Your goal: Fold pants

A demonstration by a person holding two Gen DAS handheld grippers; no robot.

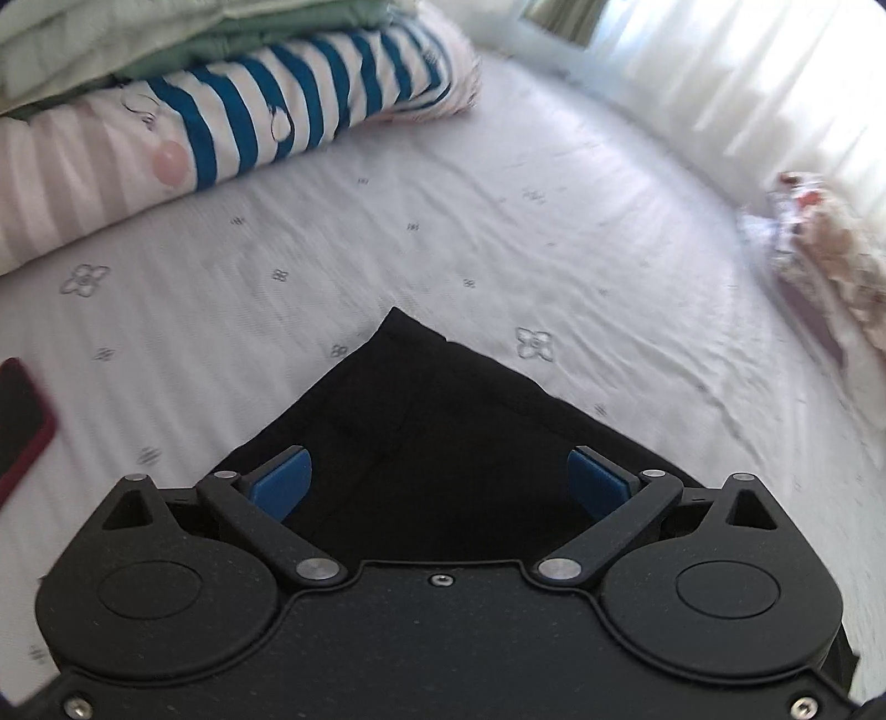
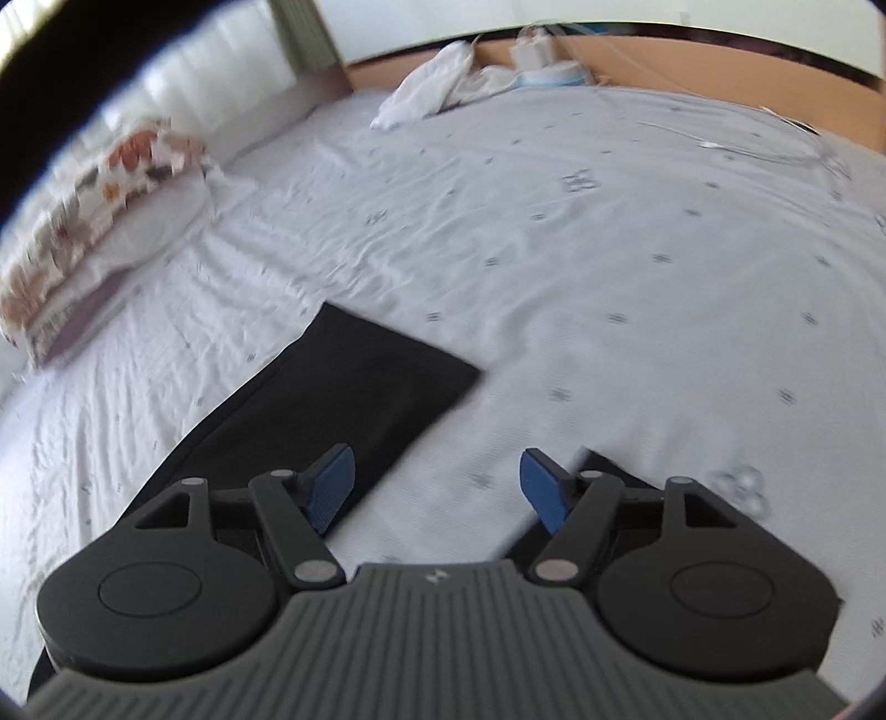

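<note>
My left tongs (image 1: 440, 476) gape wide over the black fabric pants (image 1: 437, 421) at lower centre, gripping nothing; my right tongs (image 2: 437, 482) likewise, pants lower left; contact perhaps, blurred.

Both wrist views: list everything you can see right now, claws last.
pants: one, black, flat on the bed under both claws; a leg end shows in the right view
bedsheet: one, white with small flower prints, covering the bed
striped bedding: one, blue-white and pink, far left
green bedding: one, pale green, stacked on the striped one
phone: one, dark with red edge, left edge
floral pillow: one, orange-white, by the curtain
white cloth: one, near the headboard
left claw: open, blue pads, over pants
right claw: open, blue pads
</note>
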